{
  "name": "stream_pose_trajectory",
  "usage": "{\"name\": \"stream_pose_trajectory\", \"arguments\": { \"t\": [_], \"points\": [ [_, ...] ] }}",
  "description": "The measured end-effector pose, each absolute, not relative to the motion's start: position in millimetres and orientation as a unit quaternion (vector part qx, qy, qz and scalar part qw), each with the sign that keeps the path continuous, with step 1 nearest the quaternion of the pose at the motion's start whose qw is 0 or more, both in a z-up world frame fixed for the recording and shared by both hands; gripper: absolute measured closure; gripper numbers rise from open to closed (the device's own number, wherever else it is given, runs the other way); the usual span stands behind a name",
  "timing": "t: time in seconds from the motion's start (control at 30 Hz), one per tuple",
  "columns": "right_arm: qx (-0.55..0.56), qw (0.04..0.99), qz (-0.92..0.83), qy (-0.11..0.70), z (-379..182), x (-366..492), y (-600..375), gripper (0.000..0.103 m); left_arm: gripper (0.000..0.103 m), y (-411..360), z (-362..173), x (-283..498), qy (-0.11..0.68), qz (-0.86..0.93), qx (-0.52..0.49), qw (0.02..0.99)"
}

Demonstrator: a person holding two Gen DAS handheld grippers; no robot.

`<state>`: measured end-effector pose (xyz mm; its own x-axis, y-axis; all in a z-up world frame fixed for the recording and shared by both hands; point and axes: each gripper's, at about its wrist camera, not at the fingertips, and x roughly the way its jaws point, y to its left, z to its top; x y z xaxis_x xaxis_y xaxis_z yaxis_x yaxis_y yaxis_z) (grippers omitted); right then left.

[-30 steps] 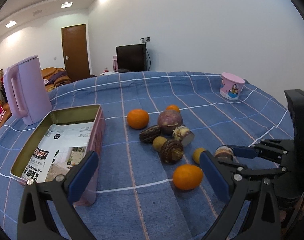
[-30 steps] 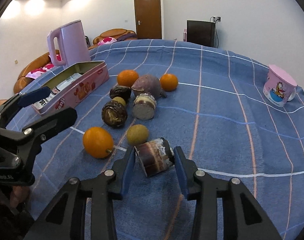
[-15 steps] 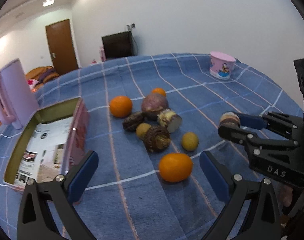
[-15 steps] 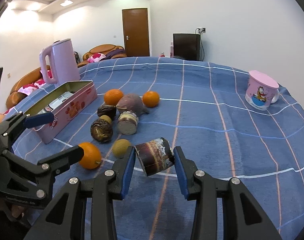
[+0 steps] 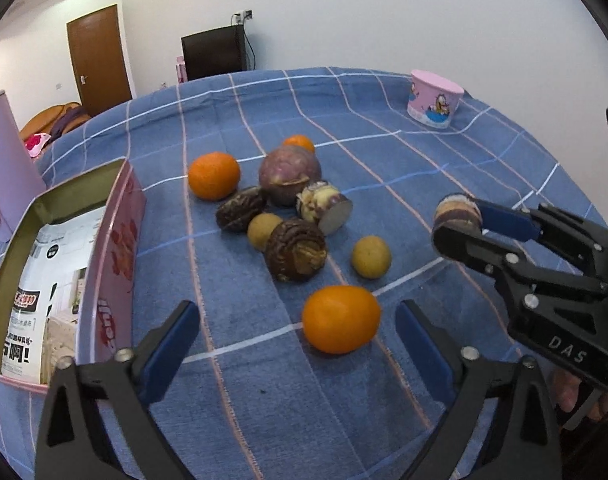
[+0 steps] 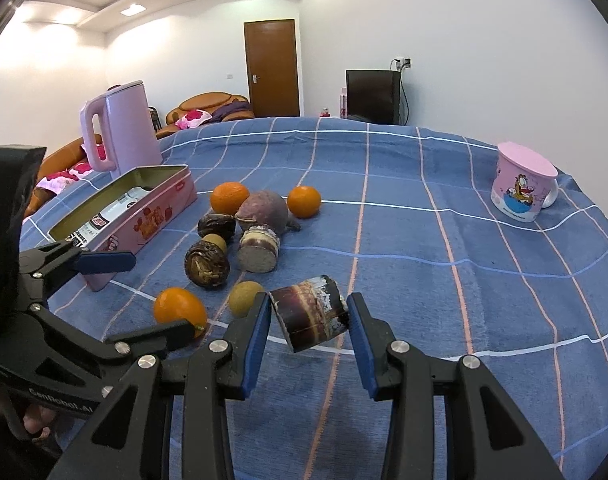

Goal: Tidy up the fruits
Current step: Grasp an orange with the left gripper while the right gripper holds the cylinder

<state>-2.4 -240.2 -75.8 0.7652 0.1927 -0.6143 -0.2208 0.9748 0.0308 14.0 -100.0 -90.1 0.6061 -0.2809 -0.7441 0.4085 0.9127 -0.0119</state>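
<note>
Holding: right gripper [image 6: 308, 322], jaws narrow, pads clamped on a brown cut cylindrical root chunk [image 6: 309, 316], lifted above the blue checked tablecloth [image 6: 423, 280].
Closing: left gripper [image 5: 298, 344], jaws wide and narrowing, nothing gripped; nearest round orange [image 5: 341, 319] lies between the tips, untouched.
Loose: remaining fruit cluster [image 5: 292, 216], beside the tin.
Container: pink rectangular tin [image 5: 116, 264], no fruit inside.
Progress: early, judged.

My tin [image 5: 116, 240] lies left of the fruit pile [image 5: 292, 216], with the kettle [image 6: 124, 128] behind it. The mug [image 6: 519, 188] stands far right, well apart. Nearest me lies one orange [image 5: 339, 318].
</note>
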Motion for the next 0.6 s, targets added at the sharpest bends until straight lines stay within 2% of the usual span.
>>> {"name": "stream_pose_trajectory", "arguments": {
  "t": [0.23, 0.37, 0.47, 0.53, 0.6],
  "points": [
    [-0.021, 0.942, 0.111, 0.317, -73.7, -4.1, -239.3, 0.062, 0.025, -96.4, -92.5, 17.6, 0.408, -0.208, 0.065, 0.887],
    [-0.021, 0.943, 0.112, 0.313, -71.4, -5.2, -238.7, 0.062, 0.030, -97.3, -91.6, 15.2, 0.404, -0.213, 0.068, 0.887],
    [-0.021, 0.944, 0.112, 0.310, -69.6, -6.1, -237.8, 0.062, 0.040, -98.8, -90.9, 12.5, 0.402, -0.224, 0.071, 0.885],
    [-0.022, 0.944, 0.113, 0.309, -69.3, -5.9, -236.8, 0.062, 0.051, -100.2, -90.9, 10.7, 0.400, -0.231, 0.074, 0.884],
    [-0.022, 0.944, 0.115, 0.309, -68.9, -5.6, -235.3, 0.062, 0.056, -101.7, -91.3, 9.9, 0.401, -0.236, 0.076, 0.882]
  ]
}}
